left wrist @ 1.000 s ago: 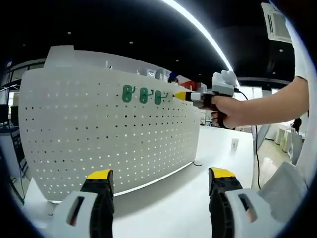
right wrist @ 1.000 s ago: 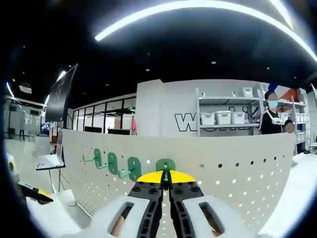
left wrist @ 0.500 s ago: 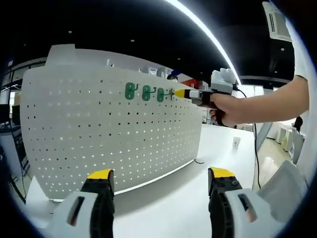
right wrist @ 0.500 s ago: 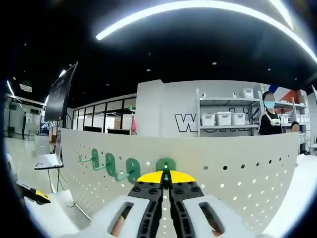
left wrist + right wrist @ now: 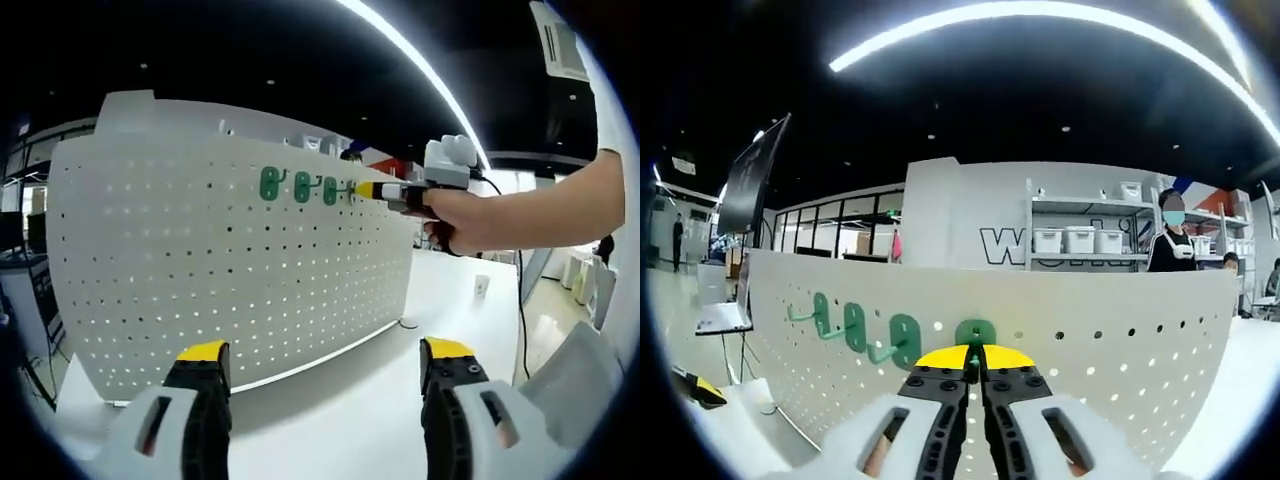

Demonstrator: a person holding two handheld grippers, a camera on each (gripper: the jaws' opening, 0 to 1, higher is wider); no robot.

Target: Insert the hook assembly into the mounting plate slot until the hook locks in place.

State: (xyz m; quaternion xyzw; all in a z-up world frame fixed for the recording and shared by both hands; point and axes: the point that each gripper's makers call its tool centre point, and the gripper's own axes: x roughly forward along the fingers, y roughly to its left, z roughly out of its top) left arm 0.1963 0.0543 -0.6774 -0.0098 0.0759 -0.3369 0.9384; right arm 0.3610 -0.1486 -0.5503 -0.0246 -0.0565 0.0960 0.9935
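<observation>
Green plastic is what marks the hook (image 5: pixel 975 334): a flat oval plate standing against the white pegboard (image 5: pixel 1120 350), near its top edge. The right gripper (image 5: pixel 976 352) has its yellow-tipped jaws clenched on this hook, pressed together with the green showing just above them. Three more green hooks (image 5: pixel 860 328) sit in a row to its left on the same board, their prongs sticking out toward the camera.

The pegboard stands upright on a white table (image 5: pixel 350 410) and curves across both views, dotted with rows of small holes. Behind it the right gripper view takes in a large room with a long ceiling light, metal shelves (image 5: pixel 1080 235) holding white bins, a person standing beside them, and a laptop (image 5: pixel 718 310) off to the left.

The left gripper view gives the side picture: the right gripper (image 5: pixel 362 190), held in a hand (image 5: pixel 455 215), meets the board at the end of the green row (image 5: pixel 300 187). The left gripper (image 5: pixel 325 362) hangs low over the table with its jaws released and wide apart, grasping nothing.
</observation>
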